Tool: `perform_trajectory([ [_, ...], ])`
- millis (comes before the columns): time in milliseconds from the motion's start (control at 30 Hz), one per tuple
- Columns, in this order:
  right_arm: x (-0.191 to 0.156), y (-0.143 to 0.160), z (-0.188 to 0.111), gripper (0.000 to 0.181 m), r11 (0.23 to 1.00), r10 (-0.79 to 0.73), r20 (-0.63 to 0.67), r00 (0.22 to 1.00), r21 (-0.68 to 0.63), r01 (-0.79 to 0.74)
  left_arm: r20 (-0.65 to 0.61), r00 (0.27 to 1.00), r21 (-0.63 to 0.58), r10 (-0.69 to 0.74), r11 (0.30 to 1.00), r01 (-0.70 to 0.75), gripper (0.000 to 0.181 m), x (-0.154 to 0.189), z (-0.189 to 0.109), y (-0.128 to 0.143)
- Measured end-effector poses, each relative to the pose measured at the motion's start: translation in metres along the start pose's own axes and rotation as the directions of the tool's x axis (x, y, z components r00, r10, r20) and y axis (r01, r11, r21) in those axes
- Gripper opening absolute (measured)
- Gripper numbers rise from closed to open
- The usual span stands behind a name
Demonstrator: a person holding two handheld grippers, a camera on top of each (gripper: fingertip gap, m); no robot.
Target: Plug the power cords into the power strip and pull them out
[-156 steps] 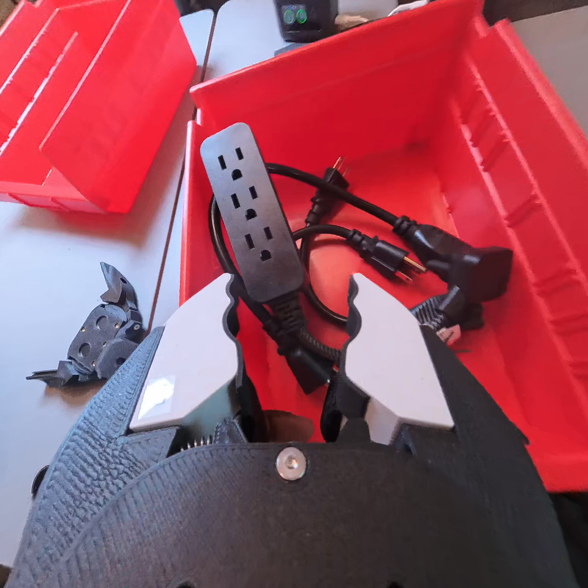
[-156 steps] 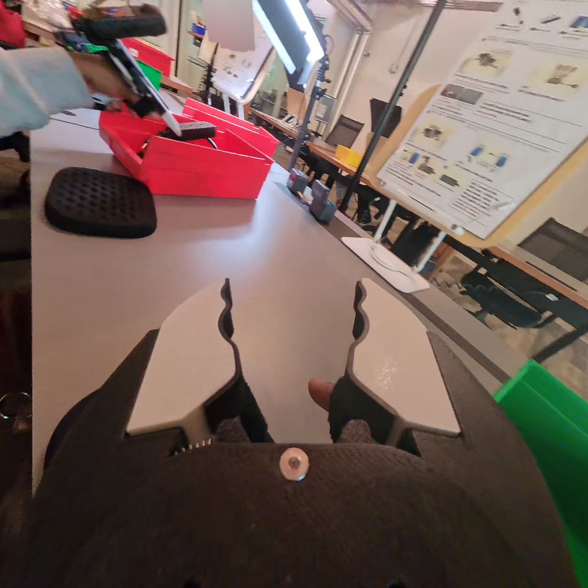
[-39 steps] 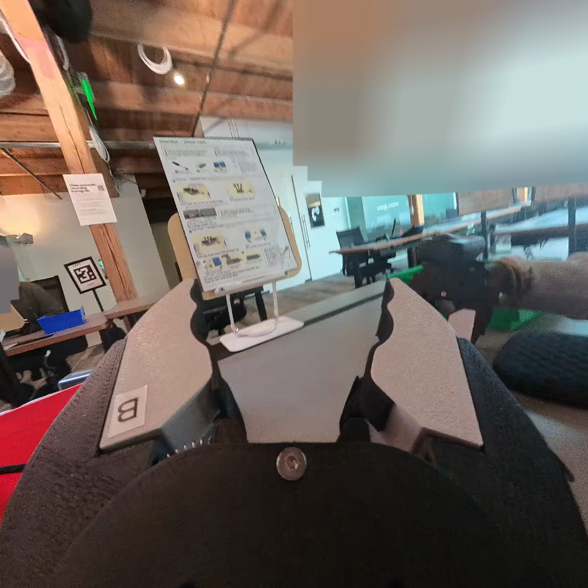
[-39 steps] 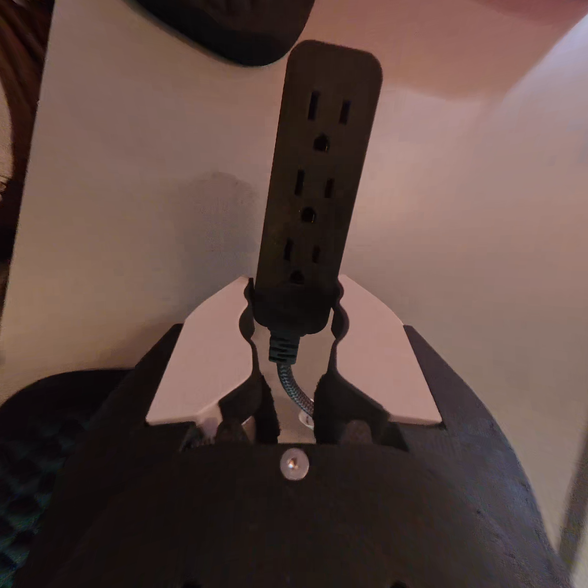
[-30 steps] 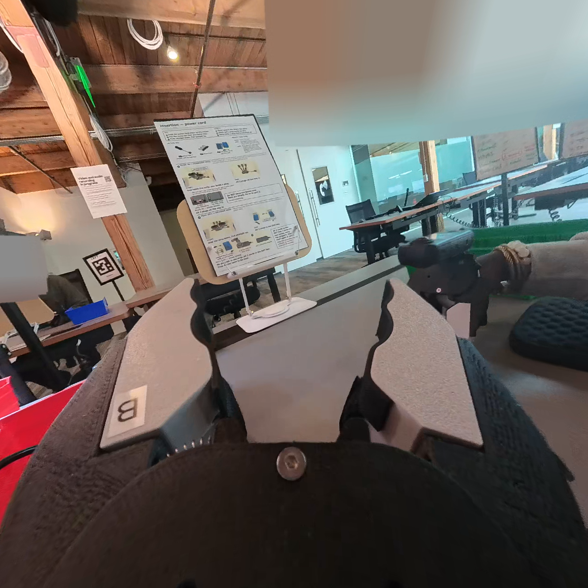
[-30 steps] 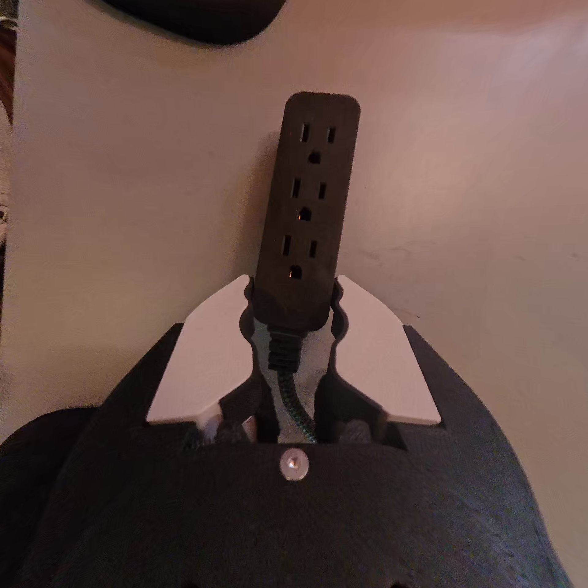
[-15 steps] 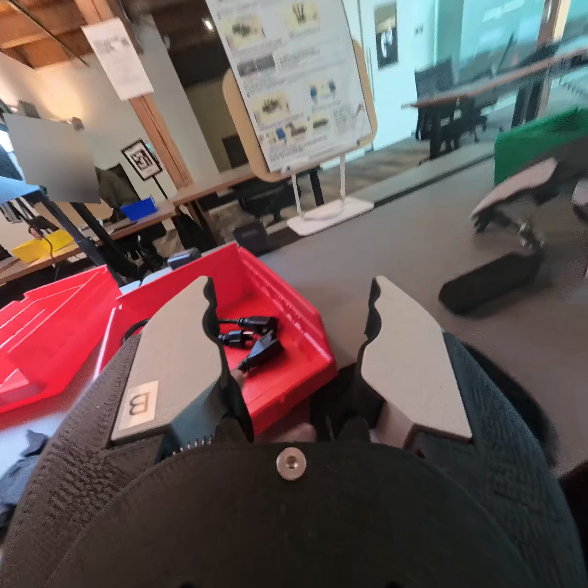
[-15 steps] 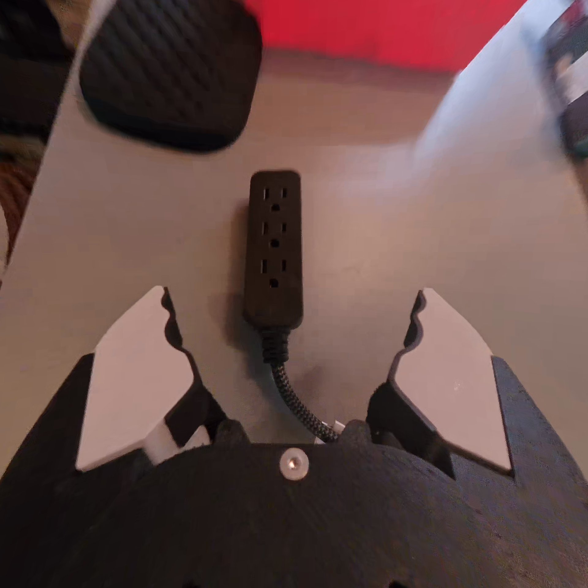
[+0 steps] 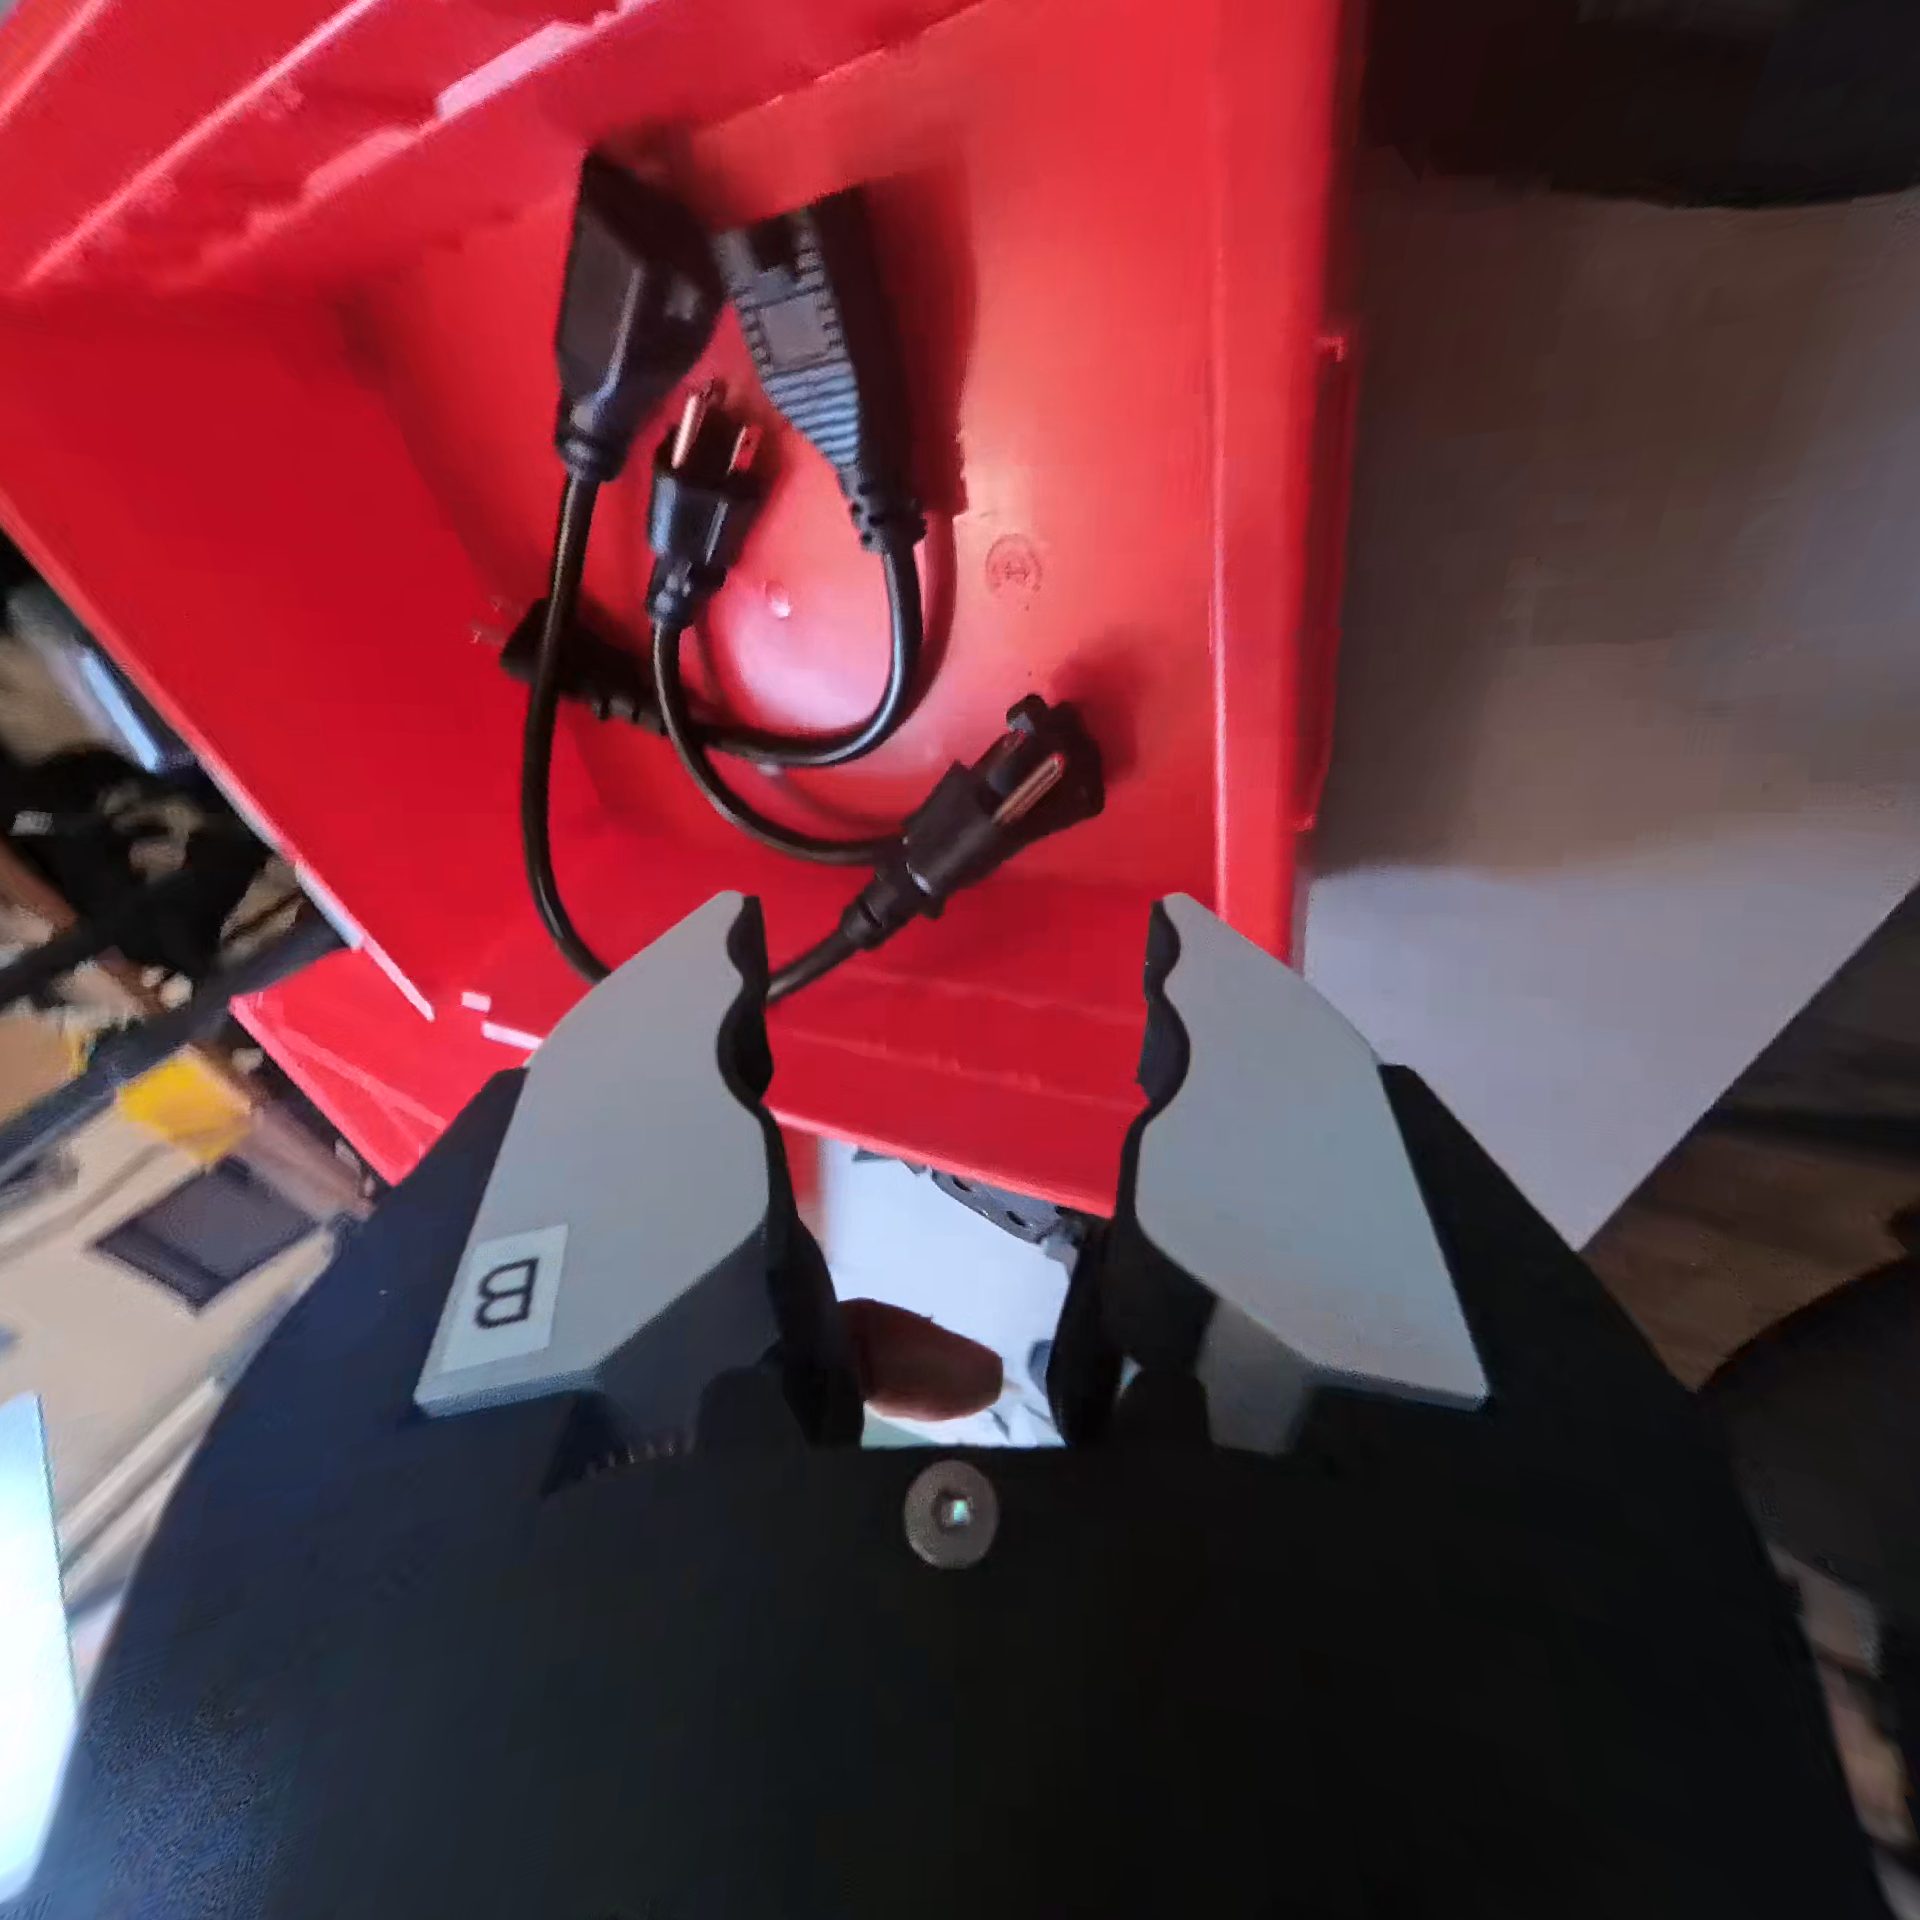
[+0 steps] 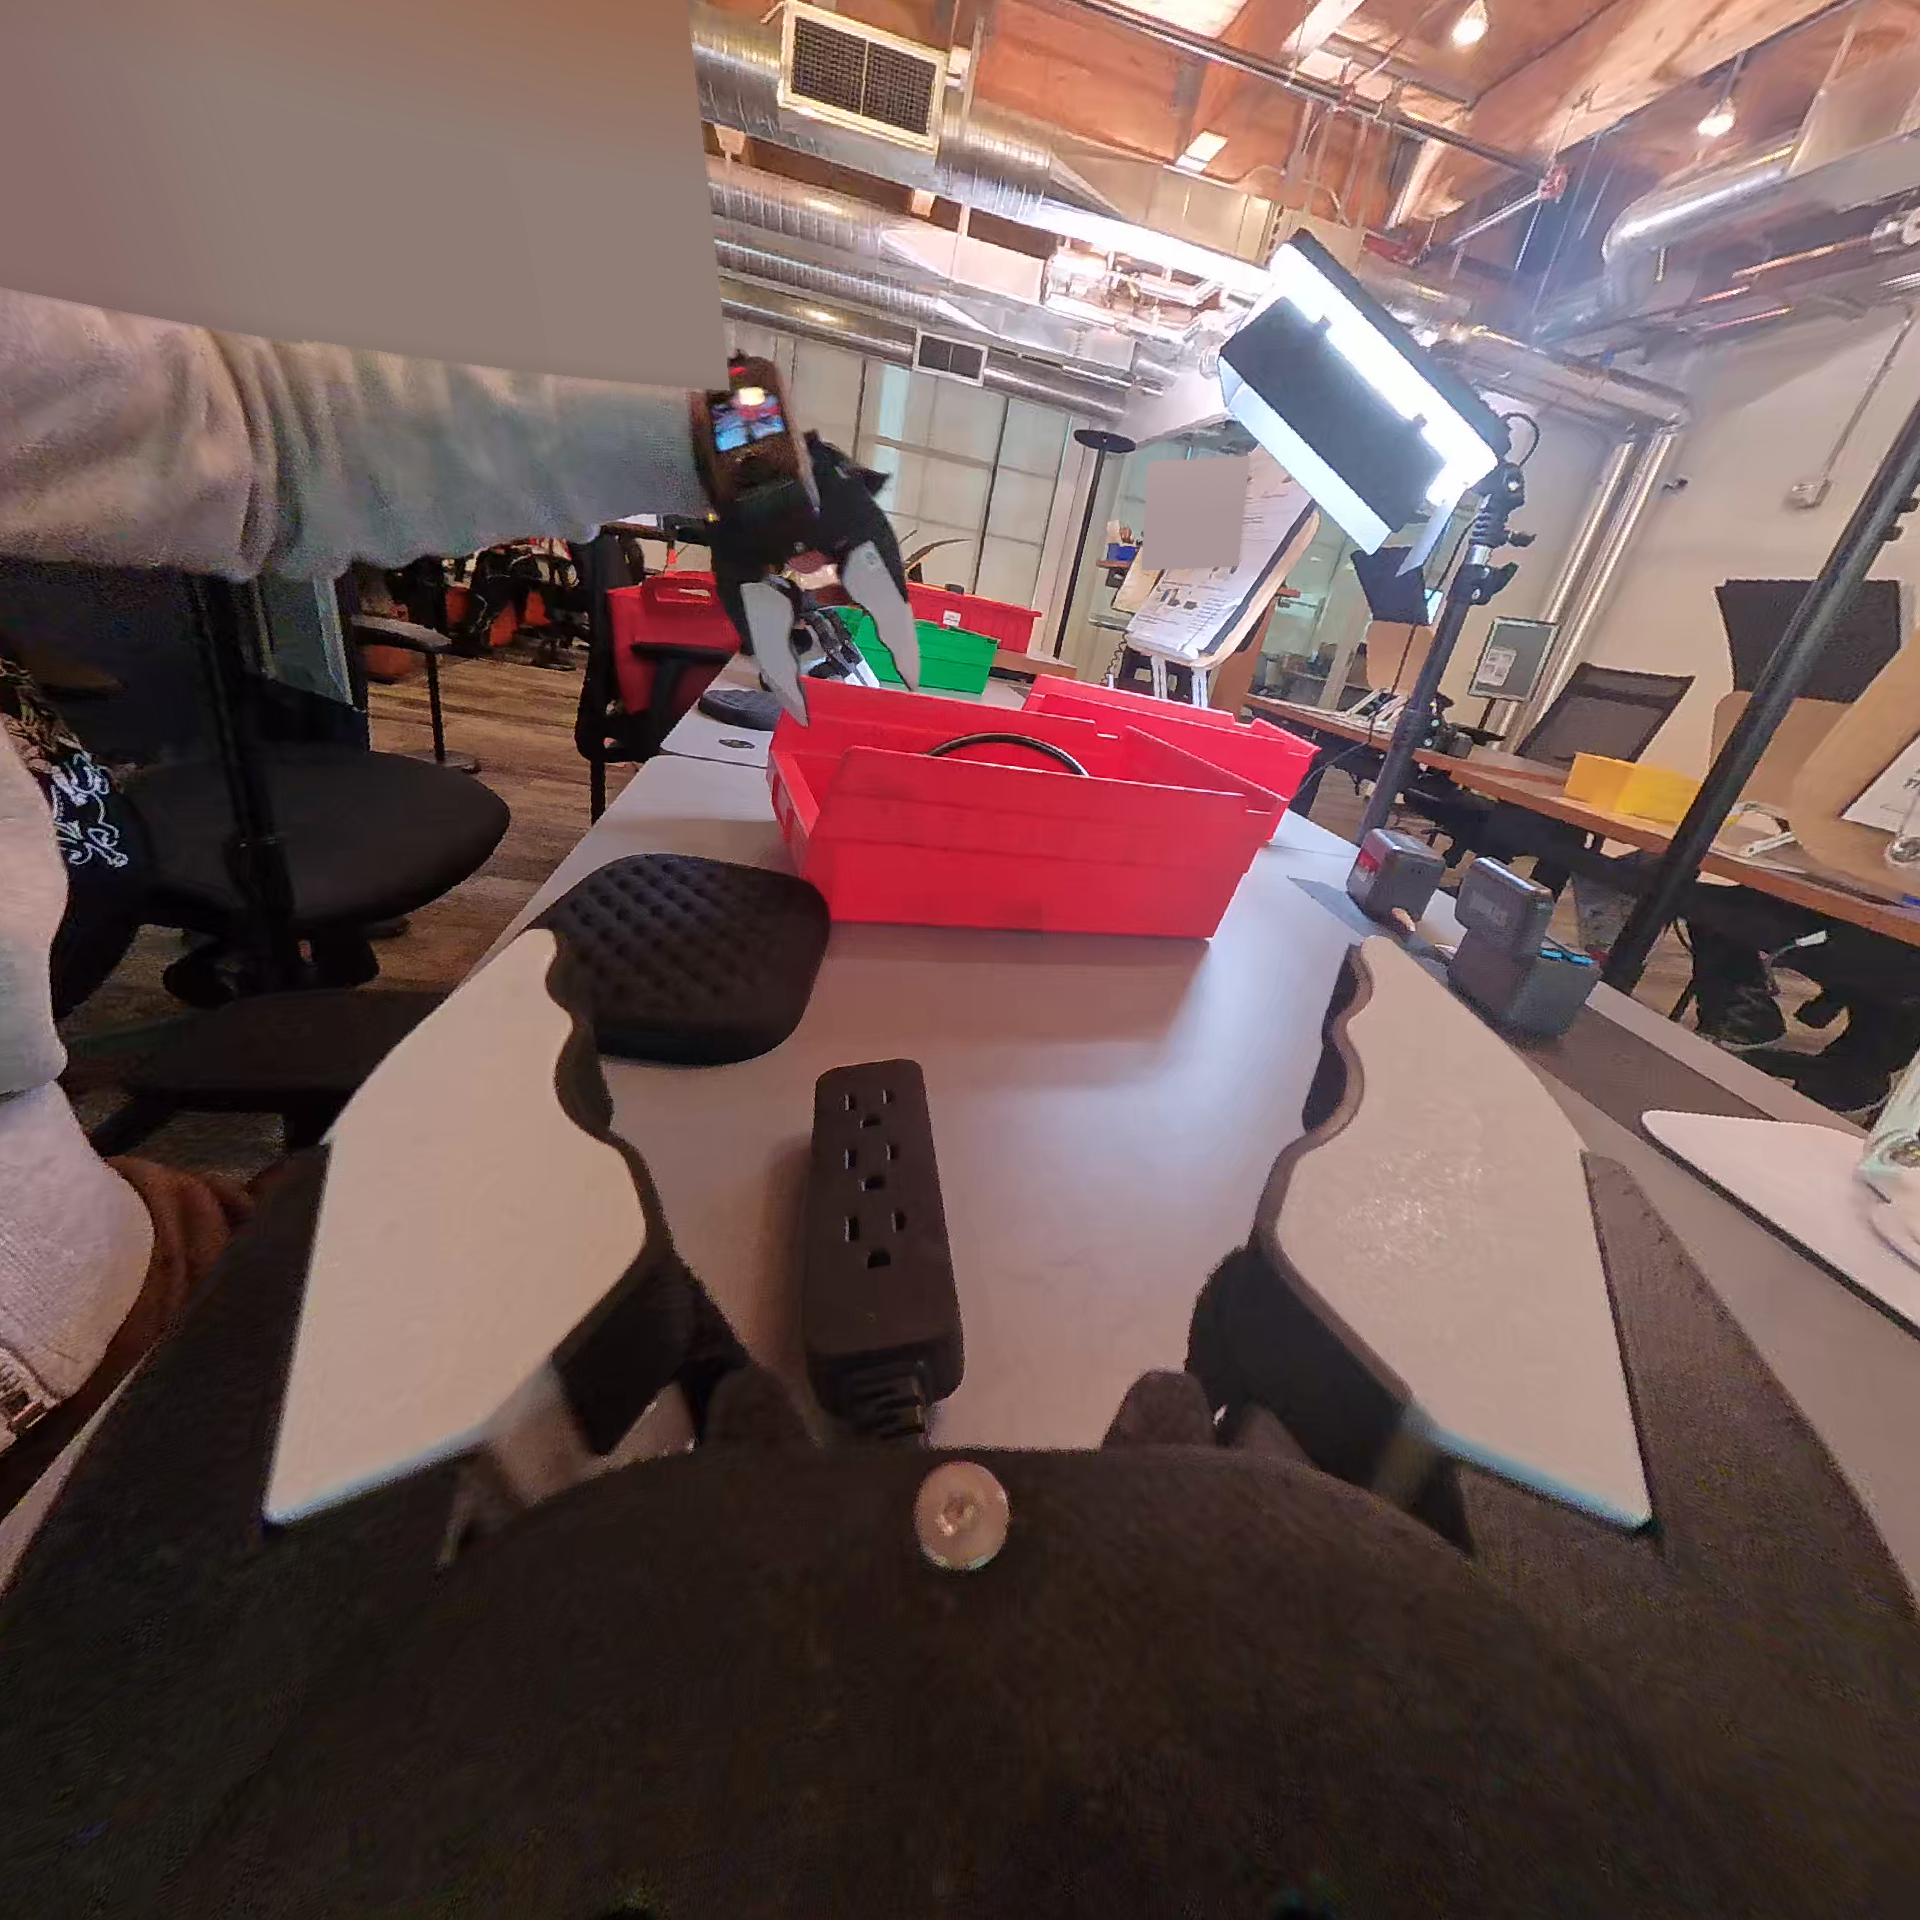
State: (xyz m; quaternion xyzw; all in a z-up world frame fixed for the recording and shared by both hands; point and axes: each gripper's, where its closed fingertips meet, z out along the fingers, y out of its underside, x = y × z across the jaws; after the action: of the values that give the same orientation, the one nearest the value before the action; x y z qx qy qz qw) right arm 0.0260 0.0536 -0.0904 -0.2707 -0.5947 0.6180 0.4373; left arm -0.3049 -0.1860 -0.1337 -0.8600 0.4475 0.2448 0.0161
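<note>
- The power strip [image 10: 878,1216] is found lying flat on the grey worktop [image 10: 1091,1039], sockets up, between the fingers of the right tongs [image 10: 961,1081] but touched by neither.
- A second ago this strip was pinched at its cord end by the right tongs; these are now spread wide and empty, so the strip has been set down and released.
- The left tongs [image 9: 951,914], pointed out at the room a second ago, have been swung over the red bin [image 9: 1257,540] and are now aimed down into it, spread and holding nothing.
- In the bin, several black power cords [image 9: 717,582] lie tangled; the nearest plug [image 9: 987,810] is just ahead of the fingertips and is not yet touched.
- Judgement: placement of the strip appears complete, and fetching of the first cord is in hand. No socket is occupied, so plugging in has not begun.
- The black pad [image 10: 686,951] lies between strip and bin, apart from both.
</note>
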Motion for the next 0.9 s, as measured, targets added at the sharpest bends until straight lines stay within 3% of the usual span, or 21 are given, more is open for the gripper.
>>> perform_trajectory([
  [200,-0.002,0.000,-0.001,0.131,1.000,-0.021,0.001,1.000,0.001,0.021,-0.193,0.961,-0.187,0.196,0.954,-0.233,0.072,-0.004,0.047,0.037],
  [267,-0.002,-0.001,-0.002,0.131,1.000,0.001,0.003,1.000,0.016,-0.001,-0.178,0.943,-0.208,0.282,0.926,-0.316,0.069,-0.010,0.059,0.042],
  [400,-0.001,0.000,-0.002,0.130,1.000,0.013,0.005,1.000,0.016,-0.013,-0.166,0.932,-0.170,0.323,0.921,-0.350,0.063,-0.011,0.075,0.034],
  [467,-0.001,0.002,-0.001,0.130,1.000,0.009,0.007,1.000,0.008,-0.009,-0.174,0.905,-0.223,0.388,0.880,-0.420,0.051,-0.011,0.081,0.040],
  [500,-0.002,0.003,-0.001,0.130,1.000,0.007,0.008,1.000,0.004,-0.007,-0.175,0.892,-0.252,0.416,0.857,-0.449,0.031,-0.012,0.083,0.044],
  [533,-0.002,0.004,0.000,0.129,1.000,0.006,0.008,1.000,0.000,-0.006,-0.168,0.895,-0.266,0.413,0.855,-0.445,0.024,-0.013,0.084,0.045],
  [633,-0.002,0.006,0.000,0.129,1.000,0.003,0.005,1.000,-0.009,-0.003,-0.100,0.951,-0.203,0.293,0.930,-0.308,0.023,-0.018,0.074,0.034],
  [733,-0.001,0.005,0.000,0.128,1.000,0.005,0.001,1.000,-0.004,-0.005,0.030,0.995,-0.060,0.094,0.994,-0.092,0.023,-0.036,0.051,0.017],
  [900,-0.001,0.006,0.000,0.128,1.000,0.004,-0.003,1.000,-0.009,-0.004,0.213,0.952,0.243,-0.219,0.956,0.166,0.023,-0.076,-0.003,-0.002],
])
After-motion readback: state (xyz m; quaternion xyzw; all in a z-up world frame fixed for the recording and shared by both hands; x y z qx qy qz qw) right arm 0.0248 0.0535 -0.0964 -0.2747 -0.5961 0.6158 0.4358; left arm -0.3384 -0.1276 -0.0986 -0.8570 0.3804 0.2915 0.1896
